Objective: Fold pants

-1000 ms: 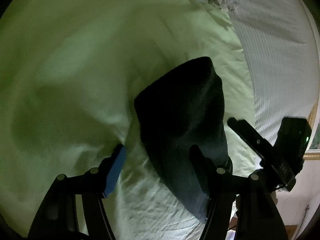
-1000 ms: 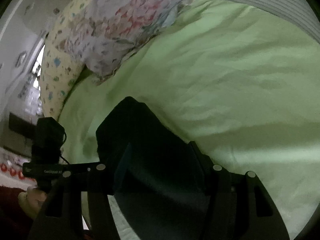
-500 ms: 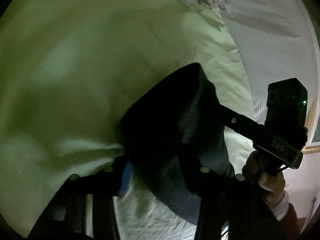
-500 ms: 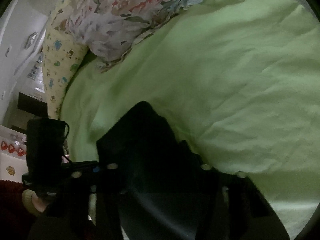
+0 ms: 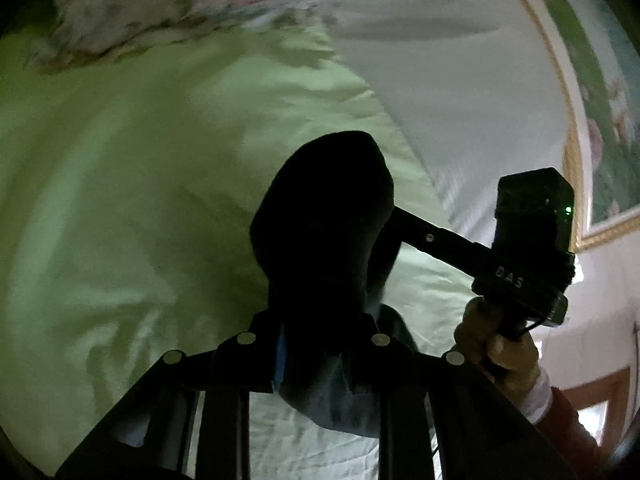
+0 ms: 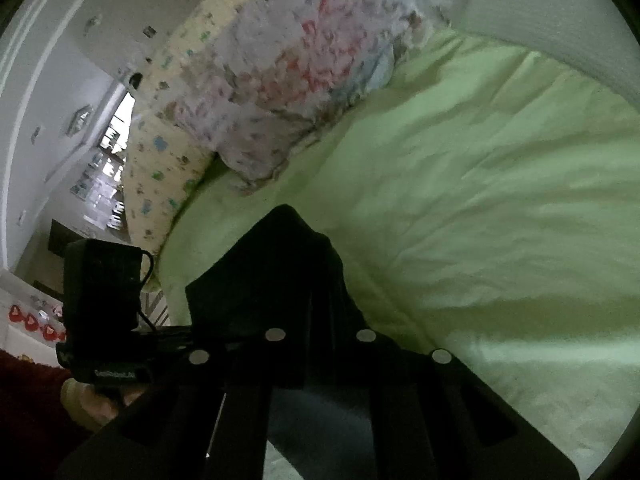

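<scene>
Looking along the left gripper point(image 5: 320, 344), the left wrist view is showing its 2 fingers clenched on the dark pants point(image 5: 324, 216), which are hanging bunched above the green bedsheet point(image 5: 120, 208). The right gripper point(image 5: 400, 220) is reaching into the same cloth from the right, held by a gloved hand point(image 5: 500, 344). A floral pillow point(image 5: 160, 12) is lying far behind.

In the right wrist view, the right gripper point(image 6: 320, 320) is also pinching the pants point(image 6: 272, 272) between closed fingers, above the bedsheet point(image 6: 480, 200). The left gripper's body point(image 6: 104, 292) is standing at the left, beside the pants.
</scene>
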Demonstrator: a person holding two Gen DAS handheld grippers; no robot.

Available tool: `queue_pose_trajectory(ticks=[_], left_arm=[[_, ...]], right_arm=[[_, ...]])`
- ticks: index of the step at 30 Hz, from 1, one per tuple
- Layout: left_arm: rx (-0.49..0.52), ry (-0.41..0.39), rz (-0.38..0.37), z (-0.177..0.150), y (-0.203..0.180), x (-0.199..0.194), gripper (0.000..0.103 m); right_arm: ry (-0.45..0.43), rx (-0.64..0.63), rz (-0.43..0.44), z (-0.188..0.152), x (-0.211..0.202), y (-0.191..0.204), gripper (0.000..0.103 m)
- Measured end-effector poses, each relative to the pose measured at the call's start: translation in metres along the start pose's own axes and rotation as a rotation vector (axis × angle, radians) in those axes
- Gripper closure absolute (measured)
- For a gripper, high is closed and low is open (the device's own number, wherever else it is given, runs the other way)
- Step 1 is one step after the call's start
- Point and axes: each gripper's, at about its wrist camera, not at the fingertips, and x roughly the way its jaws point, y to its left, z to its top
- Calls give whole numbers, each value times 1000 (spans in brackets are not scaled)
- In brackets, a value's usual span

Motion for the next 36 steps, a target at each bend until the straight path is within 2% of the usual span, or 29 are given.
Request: queue_pose_trajectory(ticks=[9,19,28,36], left_arm=[[126,16,-108,-8,-70,-14,83],[304,109,-200,-41,-157,0,83],[464,240,-225,-90,-216,36,83],[547,344,-196,-125,-238,76,83]], right_arm=[[-183,40,-1,-27,-75,4,97],[-379,149,-12,-93,-157,-17,97],[-502,273,-36,-161,-201,-45,97],[-556,379,-53,-221,-215,-75,97]])
